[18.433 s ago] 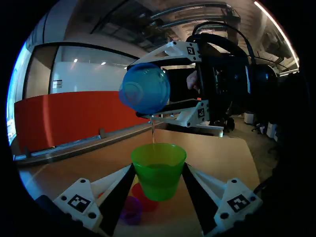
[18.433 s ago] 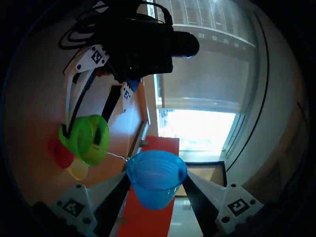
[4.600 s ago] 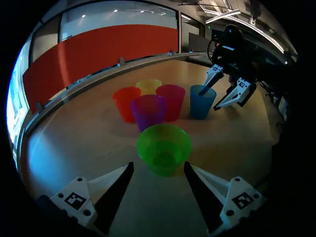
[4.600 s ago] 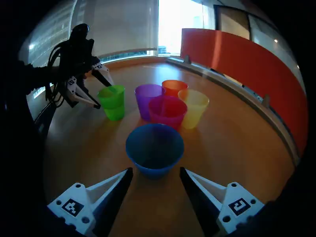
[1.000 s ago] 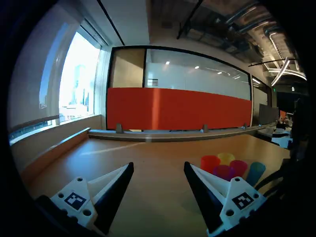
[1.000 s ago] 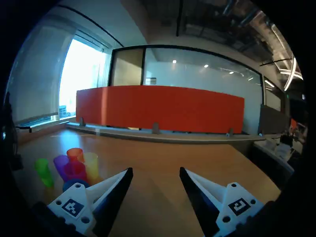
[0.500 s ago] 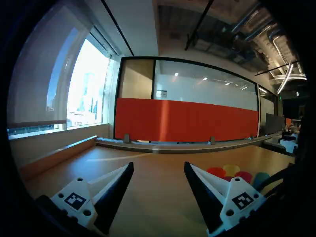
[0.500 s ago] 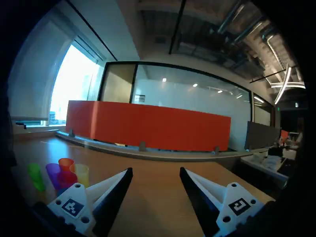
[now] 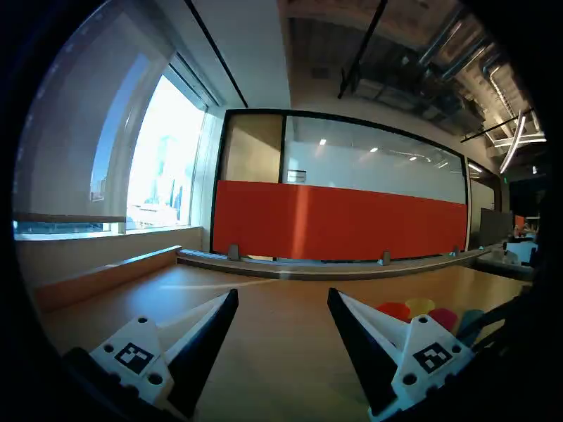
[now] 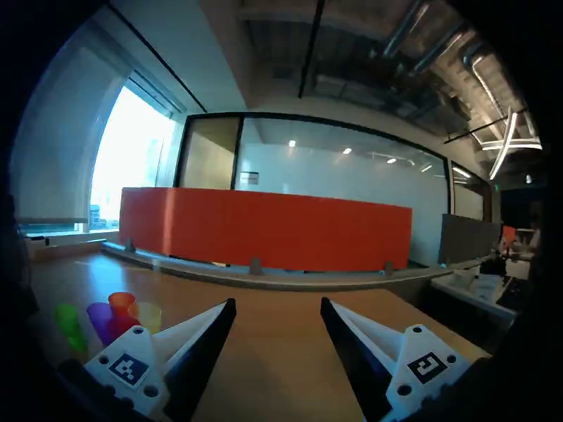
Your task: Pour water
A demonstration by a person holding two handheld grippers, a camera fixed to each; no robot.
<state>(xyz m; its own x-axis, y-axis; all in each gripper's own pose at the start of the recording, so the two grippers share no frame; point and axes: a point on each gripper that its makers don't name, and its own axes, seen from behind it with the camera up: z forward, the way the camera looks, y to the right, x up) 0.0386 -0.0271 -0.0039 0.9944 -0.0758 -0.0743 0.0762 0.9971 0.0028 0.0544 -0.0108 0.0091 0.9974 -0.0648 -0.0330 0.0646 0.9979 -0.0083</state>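
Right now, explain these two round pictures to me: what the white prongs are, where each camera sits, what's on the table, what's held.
No robot arm here: a person holds a two-finger gripper in each hand, with a fisheye camera on each looking along its fingers. One picture is from the left gripper, the other from the right gripper; the white prongs are those fingers. Both are open and hold nothing. Below lies a wooden table with a cluster of cups off to the side. Beyond stands a red screen.
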